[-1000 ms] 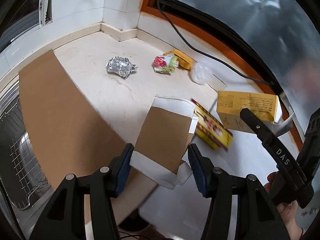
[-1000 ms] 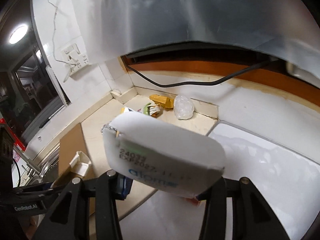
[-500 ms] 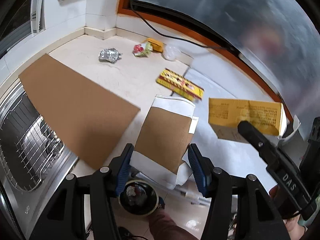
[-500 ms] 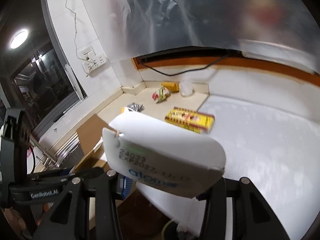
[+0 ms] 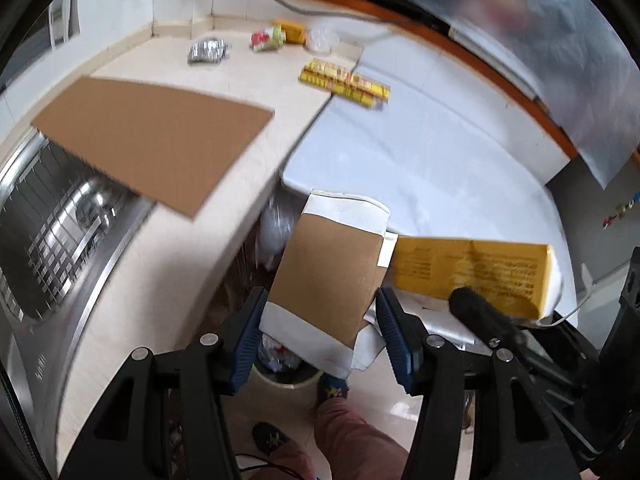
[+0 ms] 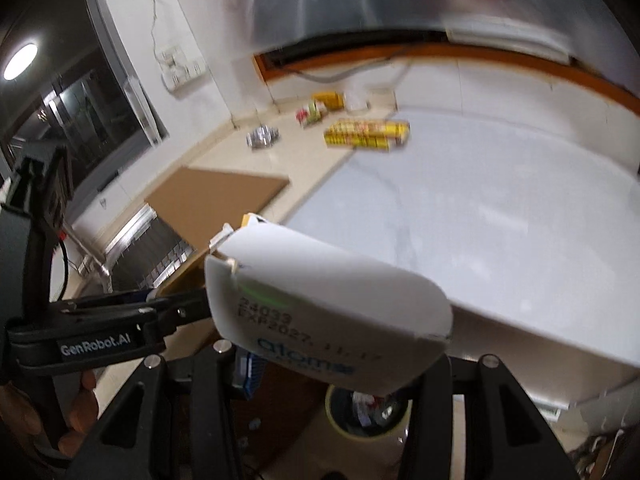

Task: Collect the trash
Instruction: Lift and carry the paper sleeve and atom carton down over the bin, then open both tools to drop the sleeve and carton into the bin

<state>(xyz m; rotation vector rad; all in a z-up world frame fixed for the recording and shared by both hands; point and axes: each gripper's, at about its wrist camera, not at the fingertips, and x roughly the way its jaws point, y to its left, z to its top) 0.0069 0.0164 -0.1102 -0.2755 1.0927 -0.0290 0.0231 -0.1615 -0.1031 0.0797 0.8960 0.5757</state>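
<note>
- Both tongs hold trash, each one clamped on a box.
- Left tongs [image 5: 322,326] sit at the bottom middle of the left view, with the blue pads [image 5: 250,332] pressed on both sides of a brown and white box [image 5: 326,276].
- Right tongs [image 6: 340,364] sit at the bottom of the right view and squeeze a yellow box [image 5: 472,270] with a white end flap [image 6: 328,308]. That flap has printed letters and numbers on it.
- In the left view the yellow box is at the right, just beside the brown and white box.
- Under both boxes is a round trash bin [image 6: 368,412] on the floor, with some trash already inside.
- A person's leg and slipper [image 5: 334,386] show at the bottom of the left view, next to the bin.
- More trash lies on the bench [image 5: 152,280]: a yellow and red box [image 5: 344,84] at the upper middle, lying across the edge of a white sheet [image 5: 420,152].
- Far back near the corner are a shiny foil ball [image 5: 208,51], a red and green wrapper [image 5: 267,39], a small yellow pack [image 5: 291,31] and a clear plastic bag [image 5: 322,39].
- A flat brown cardboard sheet [image 5: 152,140] lies at the left of the left view, partly over a metal sink [image 5: 52,240].
- A hand [image 6: 76,412] shows at the lower left of the right view, holding the left tongs' handle.
</note>
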